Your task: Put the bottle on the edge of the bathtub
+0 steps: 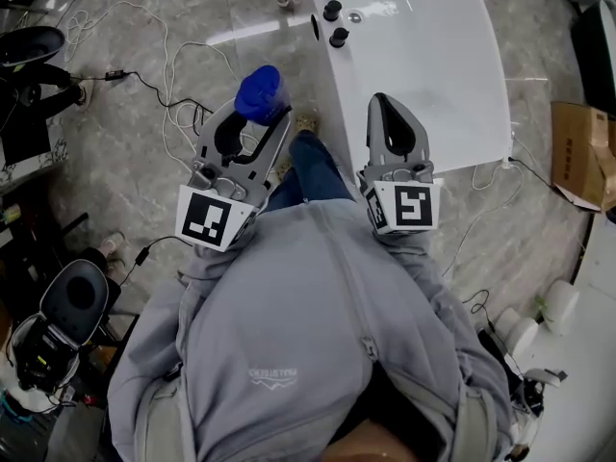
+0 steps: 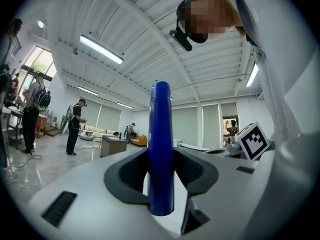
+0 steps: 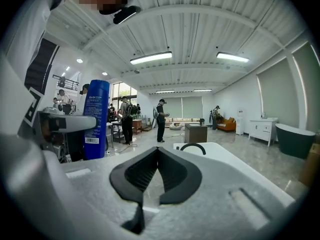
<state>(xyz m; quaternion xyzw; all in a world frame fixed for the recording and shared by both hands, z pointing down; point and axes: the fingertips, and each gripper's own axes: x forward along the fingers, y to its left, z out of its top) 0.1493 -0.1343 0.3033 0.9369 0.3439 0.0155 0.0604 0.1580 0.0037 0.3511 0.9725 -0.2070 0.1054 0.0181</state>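
Your left gripper (image 1: 252, 115) is clamped on the blue bottle (image 1: 260, 92). It pinches the bottle across the body so it stands upright, ready to be set down on its base. The bottle is not yet on the white bathtub (image 1: 433, 65); it hangs over the floor just beside the tub's near left corner. Your right gripper (image 1: 390, 114) has its jaws pressed together on nothing and hovers over the near rim. Black knobs (image 1: 329, 10) crowd the far end, so the bare near edge looks the likelier spot.
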